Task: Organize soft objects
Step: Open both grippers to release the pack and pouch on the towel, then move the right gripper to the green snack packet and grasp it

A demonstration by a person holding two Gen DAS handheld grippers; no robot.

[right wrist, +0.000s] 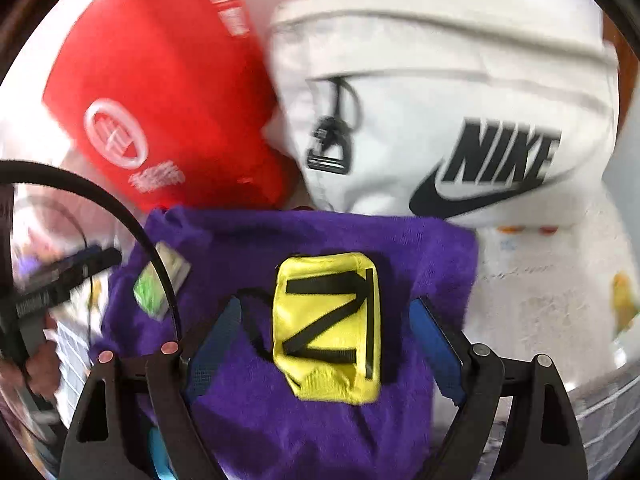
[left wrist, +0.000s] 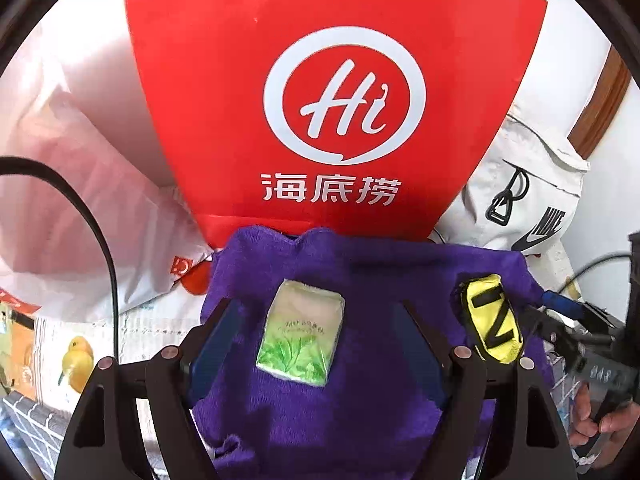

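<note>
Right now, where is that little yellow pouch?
The yellow pouch lies on the purple towel, centred in the right wrist view, right of the tissue pack.

**A bedroom at home**

The setting reads as a home bedroom. The things lie on a bed sheet printed with a grid and small yellow birds, and a pink pillow rests against a white wall at the left. A red paper bag with a restaurant logo stands upright at the back, with a white sports-brand bag leaning beside it. A purple towel is spread over the sheet in front of them. A strip of brown wooden trim runs along the wall at the right.
</note>
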